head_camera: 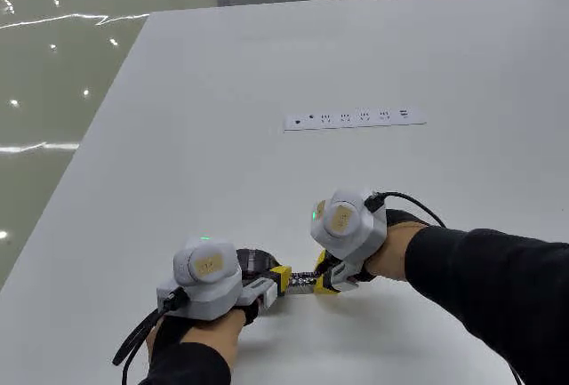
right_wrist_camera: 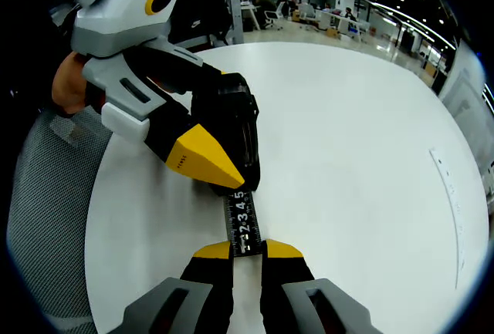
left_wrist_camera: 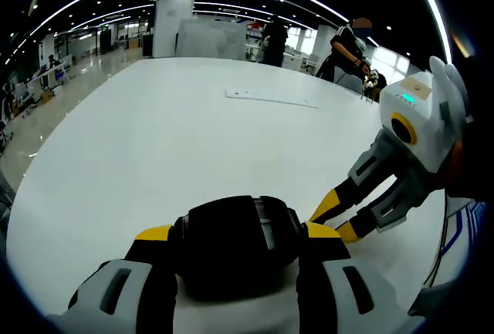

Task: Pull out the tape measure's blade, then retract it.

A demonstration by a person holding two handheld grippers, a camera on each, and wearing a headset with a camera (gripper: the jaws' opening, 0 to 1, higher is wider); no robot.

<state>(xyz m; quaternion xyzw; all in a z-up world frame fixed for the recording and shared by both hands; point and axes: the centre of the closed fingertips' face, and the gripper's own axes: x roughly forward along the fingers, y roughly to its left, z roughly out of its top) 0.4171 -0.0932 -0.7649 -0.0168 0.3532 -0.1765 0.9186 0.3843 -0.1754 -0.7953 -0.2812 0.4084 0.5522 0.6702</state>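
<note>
Here, black tape measure (right_wrist_camera: 239, 118), short numbered blade (right_wrist_camera: 242, 222) out

Right gripper (right_wrist_camera: 245, 251) at 6 o'clock clamps the blade (right_wrist_camera: 241, 222) tip; blade extends toward 12 o'clock into tape measure (right_wrist_camera: 245, 137), clamped by left gripper (right_wrist_camera: 216, 129).

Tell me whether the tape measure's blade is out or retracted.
Out, a short way: numbered blade runs from the tape measure to the right hand-held gripper pinching its end.
</note>
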